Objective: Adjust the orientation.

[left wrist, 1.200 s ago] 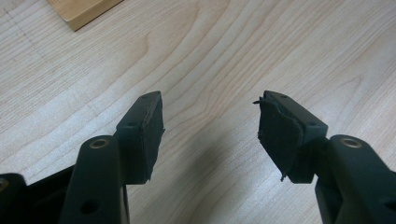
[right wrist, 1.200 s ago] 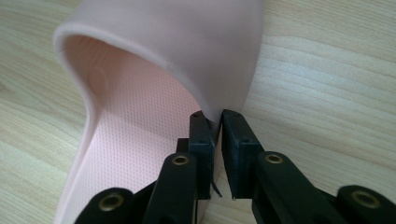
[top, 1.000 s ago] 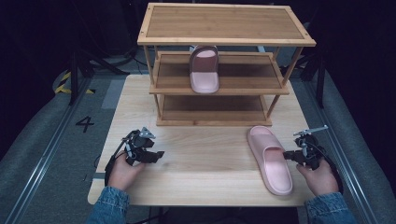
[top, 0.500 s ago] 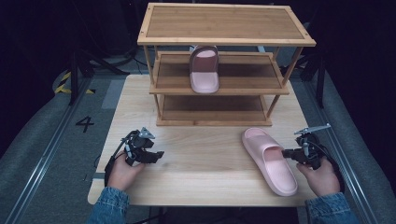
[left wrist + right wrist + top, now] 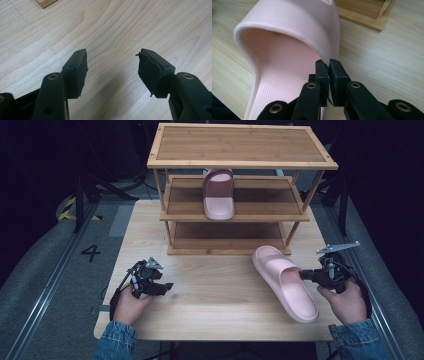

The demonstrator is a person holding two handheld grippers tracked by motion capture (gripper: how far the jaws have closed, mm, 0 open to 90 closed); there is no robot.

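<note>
Currently the pink slipper [image 5: 285, 282] is gripped at its strap edge by the right gripper [image 5: 305, 275], its long axis pointing toward the shelf rack [image 5: 240, 210], while the left gripper [image 5: 162, 287], farther away, is held open.

- Slipper [image 5: 285, 282] on the worktop: pale pink all over; footbed stippled with fine dots, strap plain.
- Second slipper [image 5: 218, 194] on the rack's middle shelf: same pale pink, its strap darker and dustier in shadow.
- Rack [image 5: 235, 190]: honey-brown wood, darker panels inside lighter frames.
- Worktop [image 5: 220, 312]: pale blond wood with wavy grain lines.
- Left tongs [image 5: 162, 287]: matte black with black pads; screws brass-coloured.
- Right tongs [image 5: 329, 63]: matte black; screws brass-coloured; grey plate on top.
- Sleeves [image 5: 112, 342]: blue denim.
- Floor [image 5: 55, 255]: grey, marked with a black "4" and yellow-and-black stripes.
</note>
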